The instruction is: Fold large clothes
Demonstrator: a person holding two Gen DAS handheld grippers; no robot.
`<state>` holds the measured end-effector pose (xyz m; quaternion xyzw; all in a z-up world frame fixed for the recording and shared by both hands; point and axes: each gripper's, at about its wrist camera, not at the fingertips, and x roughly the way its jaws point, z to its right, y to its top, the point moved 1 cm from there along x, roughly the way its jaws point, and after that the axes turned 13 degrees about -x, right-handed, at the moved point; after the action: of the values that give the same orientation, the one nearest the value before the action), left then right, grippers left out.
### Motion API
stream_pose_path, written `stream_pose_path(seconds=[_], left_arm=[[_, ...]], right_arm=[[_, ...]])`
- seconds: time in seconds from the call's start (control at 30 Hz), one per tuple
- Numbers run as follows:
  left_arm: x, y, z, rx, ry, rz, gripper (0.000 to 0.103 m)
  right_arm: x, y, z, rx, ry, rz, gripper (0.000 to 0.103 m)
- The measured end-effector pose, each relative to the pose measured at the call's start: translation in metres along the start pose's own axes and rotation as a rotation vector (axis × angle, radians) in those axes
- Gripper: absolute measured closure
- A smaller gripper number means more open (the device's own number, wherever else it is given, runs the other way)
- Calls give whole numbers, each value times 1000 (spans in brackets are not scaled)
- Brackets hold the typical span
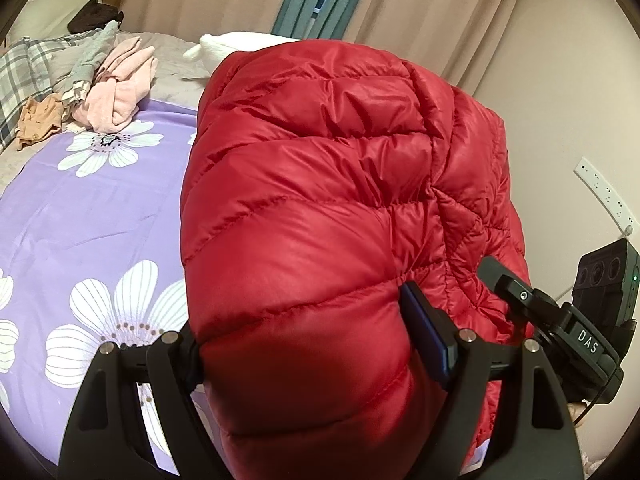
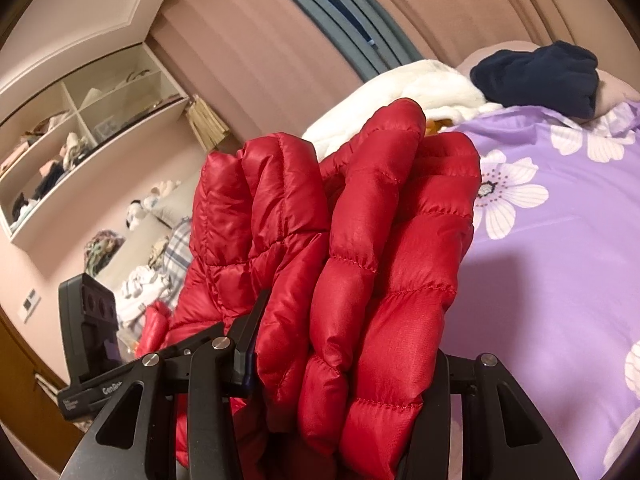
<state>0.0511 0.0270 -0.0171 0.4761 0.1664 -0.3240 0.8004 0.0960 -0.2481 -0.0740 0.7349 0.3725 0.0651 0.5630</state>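
Red puffer jacket (image 1: 320, 200) is held up over the bed (image 1: 80, 220), bunched, one end in each tool. Left tool (image 1: 316, 344): jaws set wide, clamped on a fat folded roll of jacket that fills the gap. Right tool (image 2: 344, 344): jaws about half open, pinching several stacked quilted layers, pads pressed into fabric.

Open room: purple floral sheet (image 2: 560, 240) lies flat and bare to the left of the jacket in left wrist view, and to the right of it in right wrist view. Far edge of bed is crowded: pink/grey clothes heap (image 1: 112, 76) near a plaid pillow (image 1: 20, 76), white fluffy item (image 2: 420, 84) behind jacket, navy garment (image 2: 536, 76) by the curtain (image 1: 420, 0). Wall w/ socket strip (image 1: 604, 196) is close on jacket's right side in left view. Shelf unit (image 2: 80, 120) w/ cluttered compartments sits well apart.

Jacket: shiny nylon, puffy, stitched in horizontal channels, diamond quilting at side panel. Sheet smooth, w/ big white flowers.
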Motion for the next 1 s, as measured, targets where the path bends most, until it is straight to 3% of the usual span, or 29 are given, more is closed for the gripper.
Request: stream_pose_path(seconds=[1.0], left_arm=[[49,36,-40,-74,53,-30,21]], right_arm=[[43,12,-2,3,34,-79,56]])
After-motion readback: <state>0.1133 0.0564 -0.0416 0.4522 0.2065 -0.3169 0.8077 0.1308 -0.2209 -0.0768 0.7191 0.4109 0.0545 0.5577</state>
